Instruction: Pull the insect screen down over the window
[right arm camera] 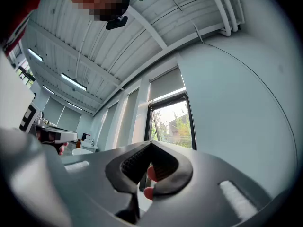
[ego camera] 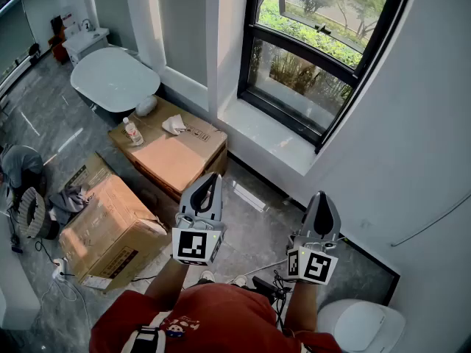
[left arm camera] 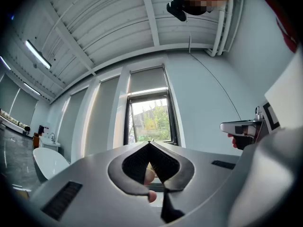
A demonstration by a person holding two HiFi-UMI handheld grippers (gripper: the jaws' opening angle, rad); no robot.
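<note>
Closest in, the left gripper (ego camera: 209, 179) and right gripper (ego camera: 321, 196) are held side by side in front of the person. Both have their jaws pressed together on nothing, are tipped slightly upward, and are well apart from the window. Beyond them lies a white sill (ego camera: 265, 142), and above it the dark-framed window (ego camera: 309, 87), its glass bare, with trees showing through in all 3 views. The screen is not drawn over any pane. It is probably rolled up in the top of the frame (left arm camera: 147, 97), though no view shows it clearly enough to say. A small handle (ego camera: 322, 29) sits on the crossbar; whether it belongs to the sash or the screen cannot be told. The screen is likely light, soft mesh on a sprung roller, easy to move but also easy to tear or skew. The hold should go on its stiff bottom rail or pull tab, near the middle, never on the mesh. Since that rail is probably thin and smooth, 1 gripper must open and pinch it firmly so the spring cannot snatch it back.
</note>
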